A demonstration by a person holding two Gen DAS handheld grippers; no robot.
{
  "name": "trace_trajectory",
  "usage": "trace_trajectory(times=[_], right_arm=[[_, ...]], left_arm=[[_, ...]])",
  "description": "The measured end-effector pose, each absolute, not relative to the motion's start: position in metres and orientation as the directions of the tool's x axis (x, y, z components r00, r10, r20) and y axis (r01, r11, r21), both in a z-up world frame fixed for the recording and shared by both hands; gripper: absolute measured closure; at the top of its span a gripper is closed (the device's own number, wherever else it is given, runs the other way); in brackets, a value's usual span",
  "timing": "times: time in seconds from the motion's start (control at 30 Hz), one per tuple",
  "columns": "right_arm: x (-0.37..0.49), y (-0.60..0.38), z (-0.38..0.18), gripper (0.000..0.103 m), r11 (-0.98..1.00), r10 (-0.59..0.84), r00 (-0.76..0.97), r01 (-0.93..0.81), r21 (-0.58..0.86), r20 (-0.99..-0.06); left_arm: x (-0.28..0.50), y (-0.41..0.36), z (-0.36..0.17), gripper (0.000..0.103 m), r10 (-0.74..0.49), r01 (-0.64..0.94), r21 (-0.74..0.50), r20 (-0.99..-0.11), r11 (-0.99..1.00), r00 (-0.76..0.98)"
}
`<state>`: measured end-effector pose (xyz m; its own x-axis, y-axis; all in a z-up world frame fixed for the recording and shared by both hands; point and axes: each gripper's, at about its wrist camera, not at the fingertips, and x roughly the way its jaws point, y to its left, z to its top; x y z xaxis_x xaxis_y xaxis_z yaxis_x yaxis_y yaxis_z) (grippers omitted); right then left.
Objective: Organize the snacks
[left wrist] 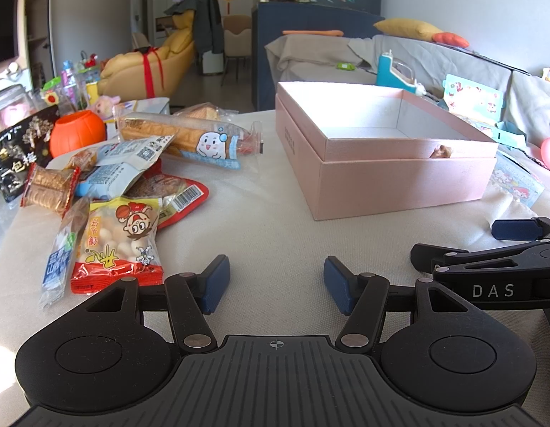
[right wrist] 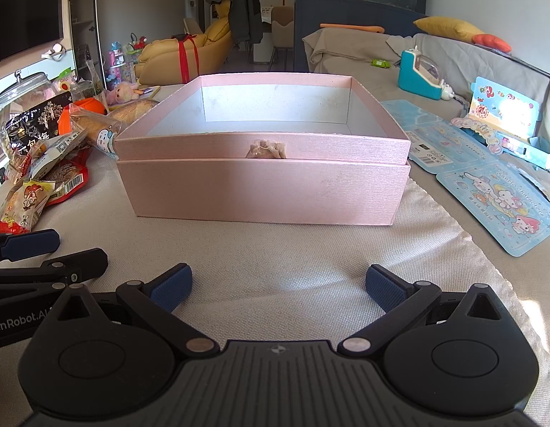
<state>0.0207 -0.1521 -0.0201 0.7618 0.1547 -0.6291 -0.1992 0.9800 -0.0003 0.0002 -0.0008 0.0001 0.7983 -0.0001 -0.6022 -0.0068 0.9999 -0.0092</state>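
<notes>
Left gripper point(left wrist: 276, 283): jaws apart, nothing btwn them, low over the bare cloth point(left wrist: 275, 220). Right gripper point(right wrist: 278, 290): jaws wide apart too, empty, pointing straight at the front wall of the pink box point(right wrist: 264, 192).

Landmark = pink box. It sits open on the cloth, tray nested in its lid by the look of it; inside looks empty as far as either view shows. Both grippers are on the near side of the box, left one off toward its left corner. Snack pile point(left wrist: 125, 185) lies left of the box, well apart from it: yellow-red bag of round puffs point(left wrist: 120, 240) nearest the left gripper, long biscuit pack w/ a ghost cartoon point(left wrist: 189, 138) closest to the box. Sticker sheets point(right wrist: 502, 192) lie right of the box, not snacks.

Step, as I read it: start, no snack picked yet. Next move prob calls for the left gripper to swing toward the pile, pinch a crinkly bag by an edge, lift it over the box wall & drop it in.
</notes>
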Motion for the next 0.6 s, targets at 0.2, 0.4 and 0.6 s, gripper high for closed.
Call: trace_trajectory(times=[0.2,0.4,0.6], right_arm=[[0.0209,-0.1521,-0.02,0.0,0.98,0.155,0.762,-0.199,0.0,-0.629],[0.021,-0.1521,-0.0199,0.0,0.98,0.155,0.762,-0.199,0.0,-0.629],[0.02,-0.1521,-0.0198,0.0,0.98,0.155,0.762,-0.199,0.0,-0.629]], left_arm=[[0.0006,-0.0014,0.0001,0.039,0.005,-0.007,-0.001,-0.602,1.0,0.798],[0.0007,-0.0014,0.0015,0.039,0.004,-0.007,-0.002,-0.602,1.0,0.798],[-0.0012,-0.0015,0.0033,0.039,0.002,-0.007,-0.005,-0.602,1.0,0.798]])
